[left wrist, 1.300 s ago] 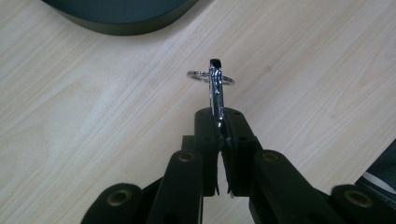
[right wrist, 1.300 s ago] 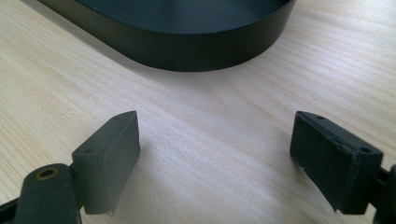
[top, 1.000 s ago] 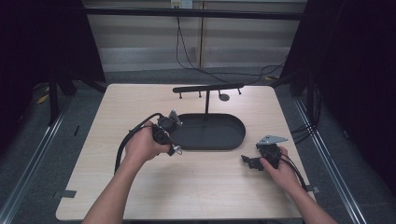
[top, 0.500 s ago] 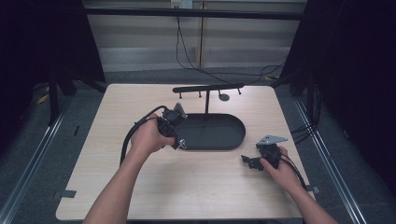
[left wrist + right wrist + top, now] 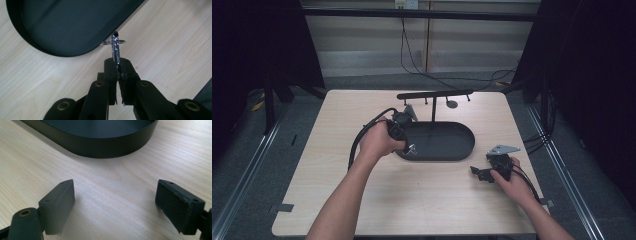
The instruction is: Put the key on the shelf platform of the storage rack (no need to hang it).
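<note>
A pale wooden desk [image 5: 362, 200] carries a black oval tray [image 5: 447, 145] under a hanging rack [image 5: 434, 95]. The left hand-held gripper [image 5: 117, 62], clamped on a shiny metal clip [image 5: 115, 47], hovers over the tray's rim, probably headed for the rack. The right hand-held gripper [image 5: 115, 202] rests nearby, jaws apart.

Your left gripper [image 5: 404, 134] sits at the near-left rim of the black oval tray [image 5: 464, 150]; your right gripper [image 5: 486, 172] rests on the pale wooden table [image 5: 422, 200], well apart.
</note>
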A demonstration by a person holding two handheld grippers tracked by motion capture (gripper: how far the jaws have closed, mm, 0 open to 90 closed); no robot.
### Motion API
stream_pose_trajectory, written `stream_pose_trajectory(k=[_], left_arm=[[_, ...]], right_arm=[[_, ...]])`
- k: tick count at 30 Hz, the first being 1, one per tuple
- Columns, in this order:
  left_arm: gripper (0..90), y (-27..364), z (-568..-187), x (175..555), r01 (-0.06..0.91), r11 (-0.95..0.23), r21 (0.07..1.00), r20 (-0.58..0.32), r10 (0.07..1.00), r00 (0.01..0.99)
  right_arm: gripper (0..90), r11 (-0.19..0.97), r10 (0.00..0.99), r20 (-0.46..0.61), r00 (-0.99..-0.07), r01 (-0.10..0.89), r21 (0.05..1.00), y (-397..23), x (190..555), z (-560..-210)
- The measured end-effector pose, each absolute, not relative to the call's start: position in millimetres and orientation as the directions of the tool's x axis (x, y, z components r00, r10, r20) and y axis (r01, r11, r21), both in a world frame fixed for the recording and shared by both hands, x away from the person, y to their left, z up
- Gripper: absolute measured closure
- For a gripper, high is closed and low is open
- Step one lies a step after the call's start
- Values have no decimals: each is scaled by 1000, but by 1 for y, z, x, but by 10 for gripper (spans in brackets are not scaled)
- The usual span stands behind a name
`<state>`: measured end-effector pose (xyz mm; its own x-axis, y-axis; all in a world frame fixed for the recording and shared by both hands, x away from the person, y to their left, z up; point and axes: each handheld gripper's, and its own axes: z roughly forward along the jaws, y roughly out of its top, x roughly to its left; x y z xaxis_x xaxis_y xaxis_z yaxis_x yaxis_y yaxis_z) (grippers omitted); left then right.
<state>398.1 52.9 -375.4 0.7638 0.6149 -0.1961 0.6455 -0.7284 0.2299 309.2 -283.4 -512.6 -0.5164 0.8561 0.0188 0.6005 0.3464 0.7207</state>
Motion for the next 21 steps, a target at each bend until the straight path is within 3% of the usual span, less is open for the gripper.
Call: stream_pose_trajectory(k=[21], left_arm=[[853, 31, -380, 415, 641, -727, 246, -194, 612, 767]], right_arm=[[158, 348, 855, 18, -518, 599, 722, -284, 309, -513]])
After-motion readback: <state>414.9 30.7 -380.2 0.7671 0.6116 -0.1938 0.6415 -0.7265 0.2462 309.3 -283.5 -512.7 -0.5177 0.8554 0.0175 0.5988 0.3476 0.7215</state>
